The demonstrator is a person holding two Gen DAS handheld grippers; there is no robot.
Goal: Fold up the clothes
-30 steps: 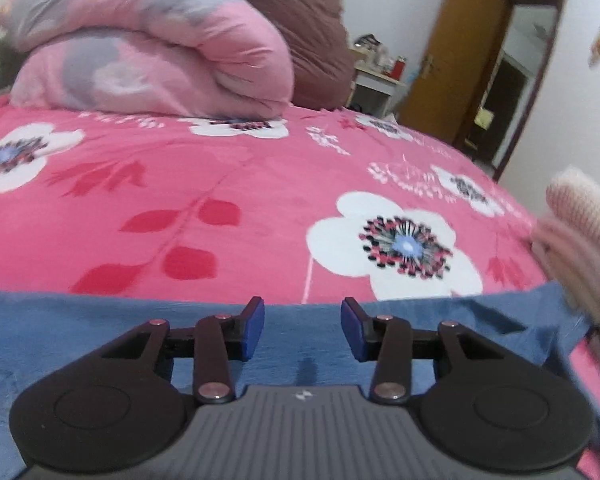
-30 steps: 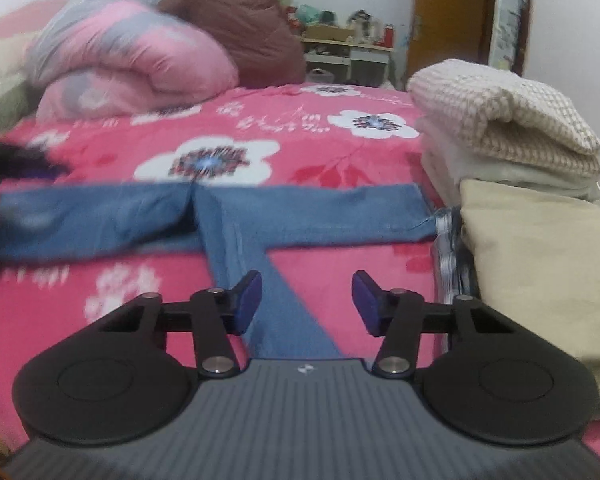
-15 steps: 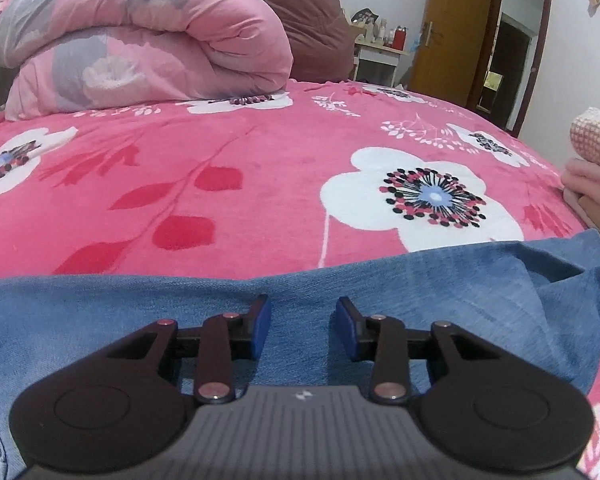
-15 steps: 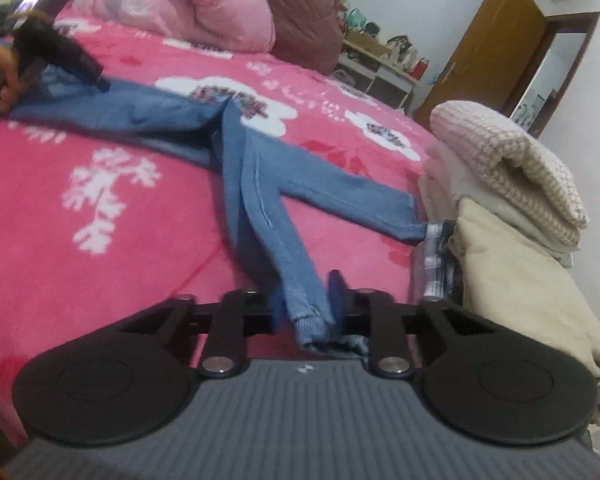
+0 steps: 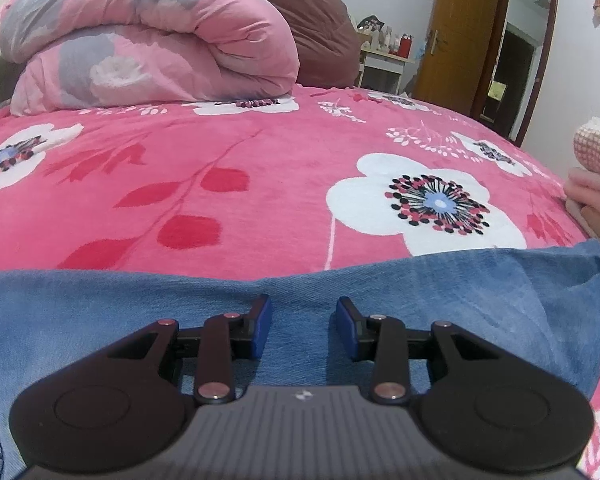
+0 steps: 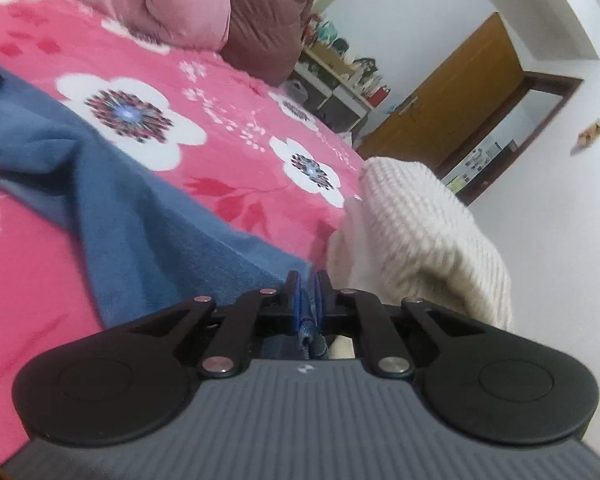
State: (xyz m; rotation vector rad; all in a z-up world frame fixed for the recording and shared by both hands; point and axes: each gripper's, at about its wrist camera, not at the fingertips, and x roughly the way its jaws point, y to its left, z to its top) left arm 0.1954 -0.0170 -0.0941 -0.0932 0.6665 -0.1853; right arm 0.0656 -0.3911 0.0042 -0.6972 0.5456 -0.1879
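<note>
On a bed spread with a pink floral blanket [image 5: 260,168], a pair of blue jeans [image 5: 420,296] lies flat across the near edge, where folding is under way. The left gripper [image 5: 302,326] hangs low over the denim with its jaws apart and nothing between them, likely placed to pin the upper part of the garment while the other end travels. The right gripper [image 6: 306,300], jaws together on the hem of one jeans leg, carries that leg clear of the blanket, probably to lay it over its twin. Just right of it sits a stack of folded knitwear [image 6: 420,232]; a rolled quilt [image 5: 152,36] rests at the far left. A second ago the right jaws stood apart above the leg; they have since closed on the hem, and the view has tilted. The left gripper's denim now fills more of its view.
</note>
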